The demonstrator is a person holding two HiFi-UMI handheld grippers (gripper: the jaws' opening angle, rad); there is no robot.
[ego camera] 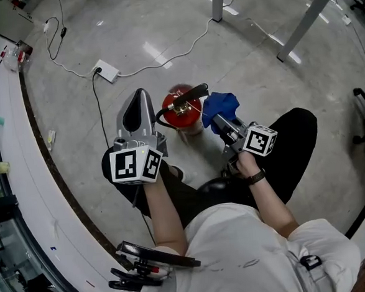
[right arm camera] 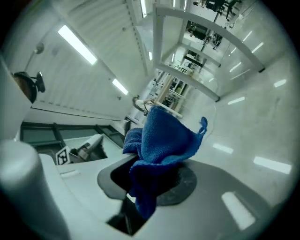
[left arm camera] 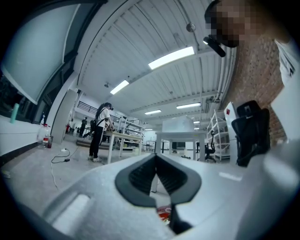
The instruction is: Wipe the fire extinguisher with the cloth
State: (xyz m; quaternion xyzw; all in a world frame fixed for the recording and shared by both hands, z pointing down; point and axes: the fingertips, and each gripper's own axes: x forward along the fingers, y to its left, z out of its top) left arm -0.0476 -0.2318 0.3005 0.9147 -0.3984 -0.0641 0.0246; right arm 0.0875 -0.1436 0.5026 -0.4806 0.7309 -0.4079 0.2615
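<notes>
Head view: The extinguisher (ego camera: 181,113), red with a black handle and hose, stands upright on the floor (ego camera: 161,25) in front of the seated person. The left gripper (ego camera: 140,96) is just beside it on its left, tips pointing away from the person; contact cannot be confirmed. The right gripper (ego camera: 223,123) is on the extinguisher's right and grips the blue cloth (ego camera: 220,106), which bunches against the upper right side of the extinguisher. A white power strip (ego camera: 107,71) with trailing cables lies on the floor, well beyond the extinguisher.

Left gripper view: The left gripper (left arm camera: 155,159) has its jaws closed, the dark pads meeting at the tips with only a narrow slit behind them. Nothing is held. A strip of the red extinguisher (left arm camera: 164,213) shows low in that slit. Beyond are a white table (left arm camera: 180,137) and a black chair (left arm camera: 251,133).

Right gripper view: The right gripper (right arm camera: 149,176) is clamped on the cloth (right arm camera: 161,138). The cloth rises in a bunched fold above the pads, and one end hangs down between them.
</notes>
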